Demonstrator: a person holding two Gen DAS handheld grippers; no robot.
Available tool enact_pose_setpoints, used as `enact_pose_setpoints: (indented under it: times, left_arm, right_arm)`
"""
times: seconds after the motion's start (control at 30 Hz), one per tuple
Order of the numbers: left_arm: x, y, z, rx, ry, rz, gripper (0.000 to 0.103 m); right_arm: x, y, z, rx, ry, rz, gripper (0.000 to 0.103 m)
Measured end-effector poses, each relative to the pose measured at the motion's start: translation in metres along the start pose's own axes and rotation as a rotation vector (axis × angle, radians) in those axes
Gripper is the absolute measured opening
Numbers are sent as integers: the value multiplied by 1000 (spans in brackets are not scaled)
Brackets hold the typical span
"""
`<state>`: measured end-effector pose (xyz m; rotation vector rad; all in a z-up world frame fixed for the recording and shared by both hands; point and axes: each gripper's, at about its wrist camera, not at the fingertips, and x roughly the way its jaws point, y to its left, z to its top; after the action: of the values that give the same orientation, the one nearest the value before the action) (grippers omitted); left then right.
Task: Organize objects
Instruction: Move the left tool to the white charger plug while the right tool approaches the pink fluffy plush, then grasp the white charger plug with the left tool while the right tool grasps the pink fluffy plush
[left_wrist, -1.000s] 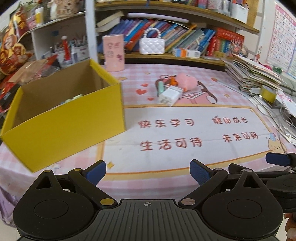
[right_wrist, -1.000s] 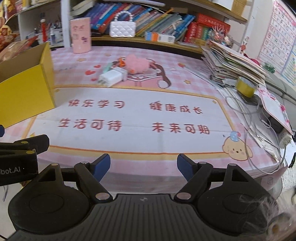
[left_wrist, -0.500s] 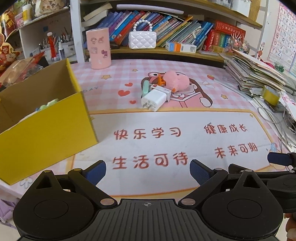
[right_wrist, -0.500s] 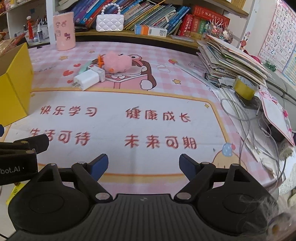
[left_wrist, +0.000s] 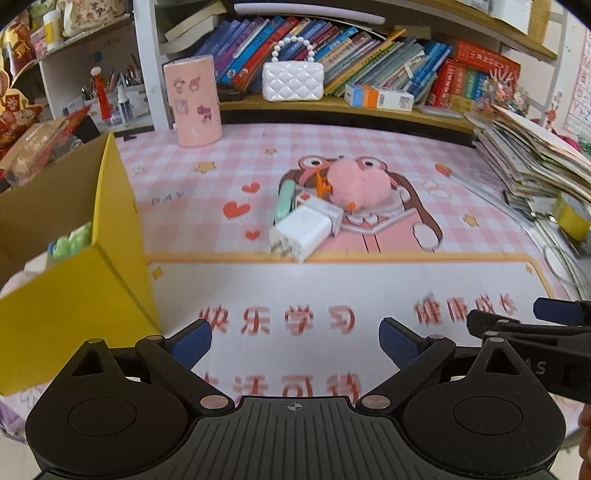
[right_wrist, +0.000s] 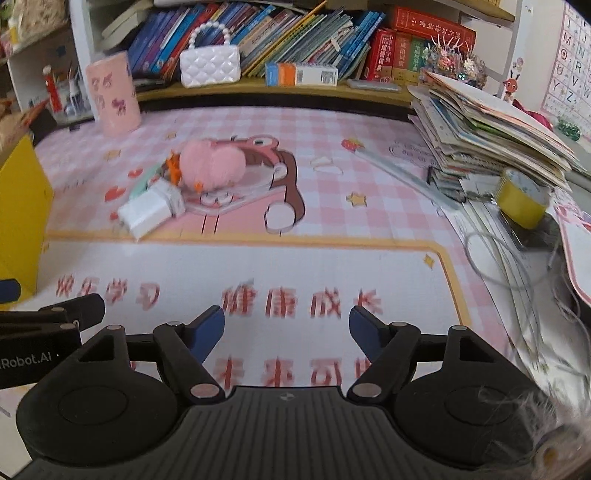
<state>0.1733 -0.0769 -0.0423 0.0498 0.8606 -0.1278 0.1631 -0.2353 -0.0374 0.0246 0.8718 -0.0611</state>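
Left tongs (left_wrist: 295, 341) and right tongs (right_wrist: 286, 330) both gape wide, holding nothing. White charger (left_wrist: 301, 232) lies mid-tabletop w/ a pink plush (left_wrist: 360, 182) touching behind it, straight ahead of left tongs, ahead-left of right; left looks nearer. Charger's long axis runs diagonally, prongs toward near-left. Yellow box (left_wrist: 74, 295) at left edge.

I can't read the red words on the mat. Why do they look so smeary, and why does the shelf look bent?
In both wrist views the red words are smeared by motion blur, and the white charger looks soft in the right view. The fisheye lens bends the shelf into a curve. The left tool and right tool stay sharp.
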Motion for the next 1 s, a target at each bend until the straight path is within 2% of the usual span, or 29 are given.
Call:
enact_pose_setpoints:
  times: [0.3, 0.6, 0.77, 0.87, 1.0]
  left_arm:
    - [38, -10, 33, 32, -55, 66, 97]
    - [95, -19, 60, 99, -27, 84, 88]
    - [122, -23, 65, 101, 23, 66, 69]
    - [127, -23, 66, 90, 26, 63, 64]
    - [122, -17, 66, 54, 40, 37, 64]
  right_arm:
    - [33, -15, 43, 24, -42, 40, 75]
    - [57, -15, 68, 9, -34, 88, 78]
    - [65, -16, 77, 12, -33, 104, 82]
    - [68, -15, 82, 14, -42, 121, 87]
    - [75, -11, 91, 21, -50, 168, 94]
